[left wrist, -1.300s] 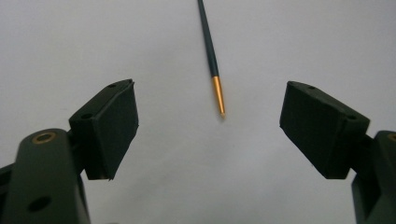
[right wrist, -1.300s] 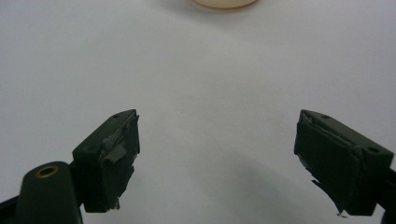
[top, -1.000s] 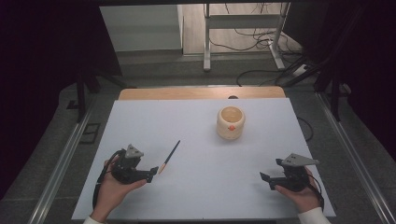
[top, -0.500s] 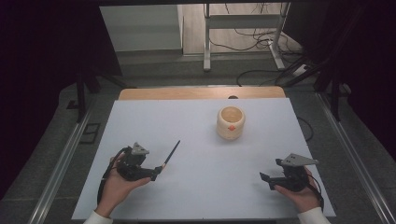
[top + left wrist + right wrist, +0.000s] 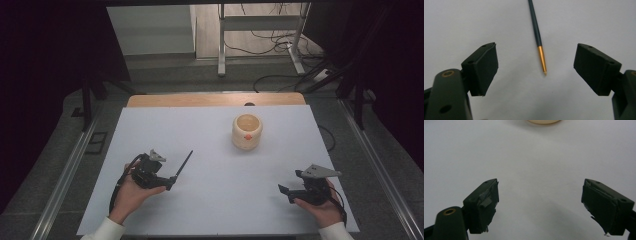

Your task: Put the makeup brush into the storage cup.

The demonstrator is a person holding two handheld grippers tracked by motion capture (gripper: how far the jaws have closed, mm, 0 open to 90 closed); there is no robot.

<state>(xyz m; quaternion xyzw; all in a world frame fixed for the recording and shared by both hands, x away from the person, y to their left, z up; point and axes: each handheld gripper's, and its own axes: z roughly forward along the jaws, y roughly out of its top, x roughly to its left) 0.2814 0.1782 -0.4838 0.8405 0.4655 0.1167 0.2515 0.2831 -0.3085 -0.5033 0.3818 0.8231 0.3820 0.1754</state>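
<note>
Looking down from the high view: white table (image 5: pixel 220 210) with a cream cup (image 5: pixel 247 131) standing upright toward the far middle, small orange mark on its near side. Thin dark stick (image 5: pixel 183 163) lying flat on the left part, well apart from the cup, slanting away toward it.

Left gripper (image 5: pixel 171 183) held low at the stick's near end, gripped by the left hand (image 5: pixel 131 192). From the left gripper view, jaws spread wide, nothing between the pads, and the stick's gold tip (image 5: pixel 542 60) sitting in the gap on the table, touching neither pad (image 5: pixel 486 70).

Right gripper (image 5: pixel 285 192) off at the near right in the right hand (image 5: pixel 322 207), pointing left. Jaws wide open too, empty, just bare table between them, with the cup's base (image 5: pixel 543 121) peeking in at the top edge of the right gripper view.
</note>
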